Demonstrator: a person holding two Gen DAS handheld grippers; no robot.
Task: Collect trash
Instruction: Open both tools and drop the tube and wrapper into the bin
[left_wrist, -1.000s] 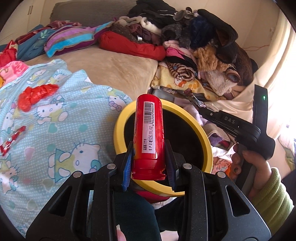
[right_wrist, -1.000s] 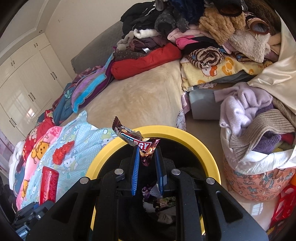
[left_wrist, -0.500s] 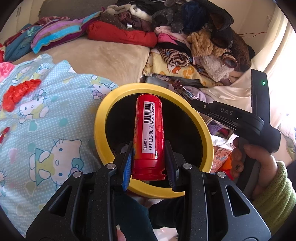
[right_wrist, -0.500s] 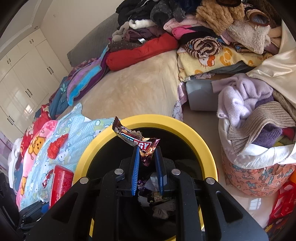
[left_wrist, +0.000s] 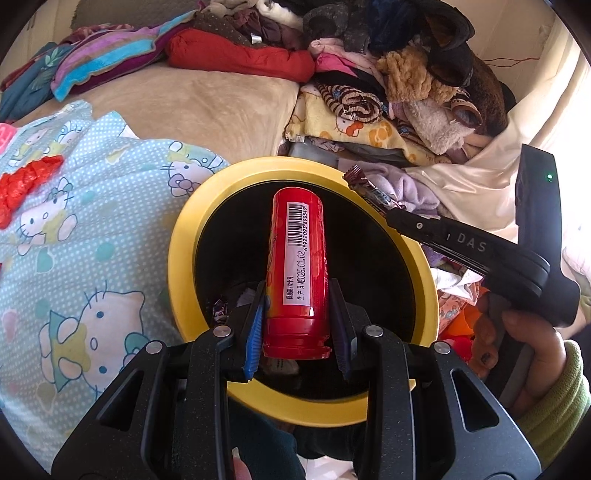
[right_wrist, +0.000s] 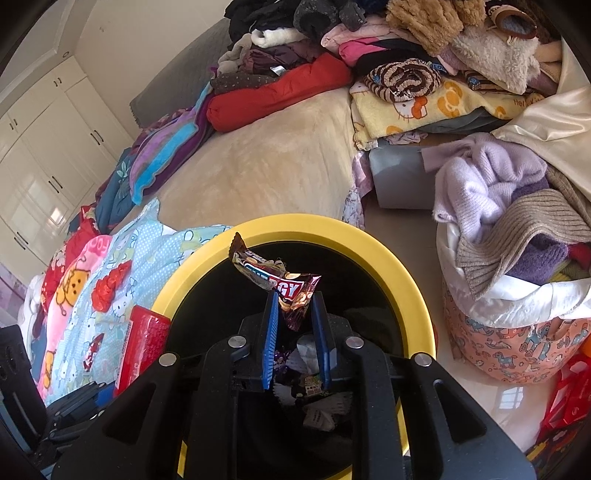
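Note:
My left gripper (left_wrist: 297, 291) is shut on a red cylindrical canister (left_wrist: 297, 258) with a barcode label, near its cap end. It holds it lengthwise over the dark mouth of a yellow-rimmed bin (left_wrist: 184, 236). My right gripper (right_wrist: 295, 306) hangs over the same bin (right_wrist: 388, 266) with a brown energy bar wrapper (right_wrist: 277, 273) standing up between its blue pads. Its jaws are opening, and the wrapper's lower end is still caught between them. In the left wrist view the right gripper (left_wrist: 391, 216) reaches in from the right with the wrapper (left_wrist: 369, 192) at its tip. A hand in a green sleeve holds it.
Crumpled wrappers and paper (right_wrist: 314, 387) lie inside the bin. A red crumpled wrapper (left_wrist: 26, 184) rests on the blue cartoon-cat quilt (left_wrist: 92, 258) to the left. Piled clothes (left_wrist: 406, 81) fill the back. A fabric basket of knitwear (right_wrist: 517, 332) and a grey box (right_wrist: 399, 177) stand to the right.
The left gripper has carried the canister forward and down, from the bin's near rim to over its mouth. The right gripper has kept its place with the wrapper over the bin.

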